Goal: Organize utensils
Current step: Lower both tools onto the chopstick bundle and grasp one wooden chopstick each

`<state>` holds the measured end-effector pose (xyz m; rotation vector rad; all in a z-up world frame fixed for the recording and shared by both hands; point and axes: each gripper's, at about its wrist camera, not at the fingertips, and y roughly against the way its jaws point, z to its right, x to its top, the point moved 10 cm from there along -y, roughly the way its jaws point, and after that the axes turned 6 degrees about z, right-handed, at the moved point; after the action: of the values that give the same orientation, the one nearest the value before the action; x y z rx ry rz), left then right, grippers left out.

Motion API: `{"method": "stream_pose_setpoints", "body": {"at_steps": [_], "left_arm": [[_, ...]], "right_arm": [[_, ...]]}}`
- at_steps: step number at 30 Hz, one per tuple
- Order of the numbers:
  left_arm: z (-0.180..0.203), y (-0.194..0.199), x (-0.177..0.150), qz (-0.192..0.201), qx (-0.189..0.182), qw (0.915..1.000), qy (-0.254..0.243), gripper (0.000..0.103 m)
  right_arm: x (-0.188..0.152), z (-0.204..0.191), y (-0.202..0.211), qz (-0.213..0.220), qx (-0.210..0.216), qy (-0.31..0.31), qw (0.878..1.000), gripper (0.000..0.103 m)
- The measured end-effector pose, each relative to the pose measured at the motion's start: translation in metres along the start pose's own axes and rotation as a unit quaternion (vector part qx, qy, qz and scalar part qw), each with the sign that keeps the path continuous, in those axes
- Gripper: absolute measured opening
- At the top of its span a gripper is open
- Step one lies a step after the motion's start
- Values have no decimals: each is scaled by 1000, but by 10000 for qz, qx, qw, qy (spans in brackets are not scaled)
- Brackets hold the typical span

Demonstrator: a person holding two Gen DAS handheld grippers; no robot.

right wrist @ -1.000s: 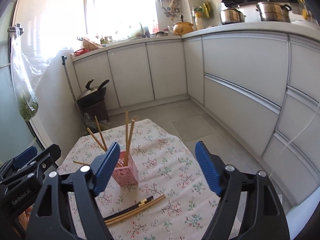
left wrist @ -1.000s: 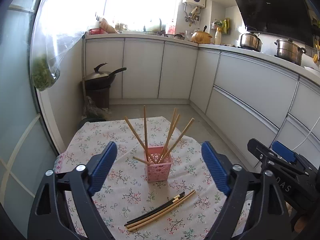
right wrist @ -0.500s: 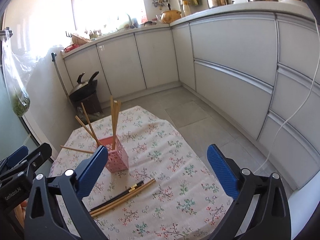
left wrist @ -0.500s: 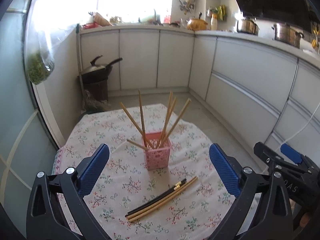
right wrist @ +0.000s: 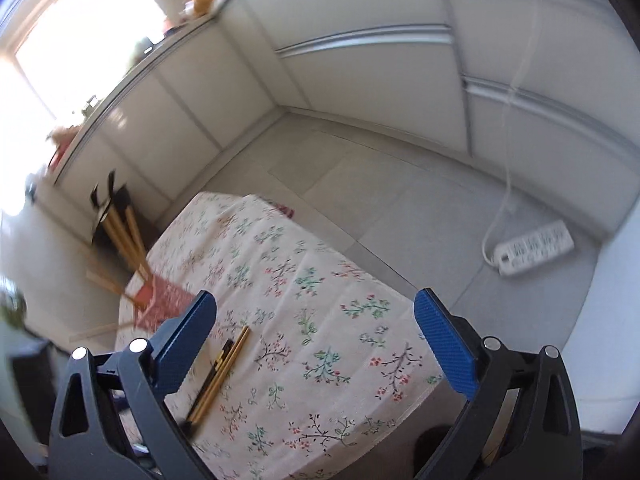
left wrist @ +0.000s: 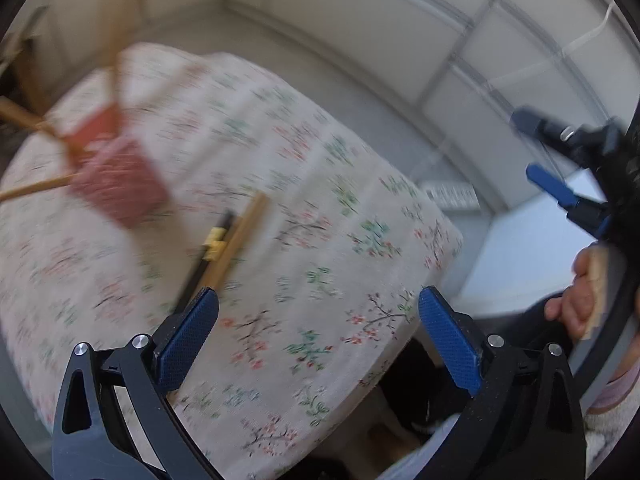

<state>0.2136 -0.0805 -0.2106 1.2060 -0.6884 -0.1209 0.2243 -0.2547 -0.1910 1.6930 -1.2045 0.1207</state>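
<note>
Left wrist view: the left gripper points steeply down at the surface, which is covered by a floral cloth; its blue-padded jaws stand spread wide with nothing between them. A bundle of loose chopsticks, pale wooden ones beside a black pair with yellow bands, lies flat on the cloth just beyond the left pad. A pink basket, blurred, stands farther off at the upper left with wooden chopsticks splaying out of it. At the right edge the right gripper appears, and below it a hand on its handle.

Right wrist view: the right gripper's jaws are likewise released and empty above the cloth. The loose chopsticks lie near the left pad, partly hidden behind it; the pink basket stands behind them near the surface's left edge. A white power strip lies on the floor.
</note>
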Motion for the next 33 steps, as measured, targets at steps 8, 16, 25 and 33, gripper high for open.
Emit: {"method": "stream_pose_setpoints", "body": {"at_steps": [8,16,25,33], "left_arm": [[19,-43,25,-201,-712,9889,-1291,96],[-9,-79,14,-576,-825,9873,-1230,92],[-18,-108,19,-749,-792,9862,-1243,92],[-28,-116,24,-986,107,9835,-1511,51]], "right_arm": [[-12,13,-18,-587,237,-718,9954,97],[-16,5,-25,-813,348,-606,9942,97],[-25,4,-37,-1093,318,-696,9911,96],[-28,8,-43,-1203,203,-721,9899,96]]}}
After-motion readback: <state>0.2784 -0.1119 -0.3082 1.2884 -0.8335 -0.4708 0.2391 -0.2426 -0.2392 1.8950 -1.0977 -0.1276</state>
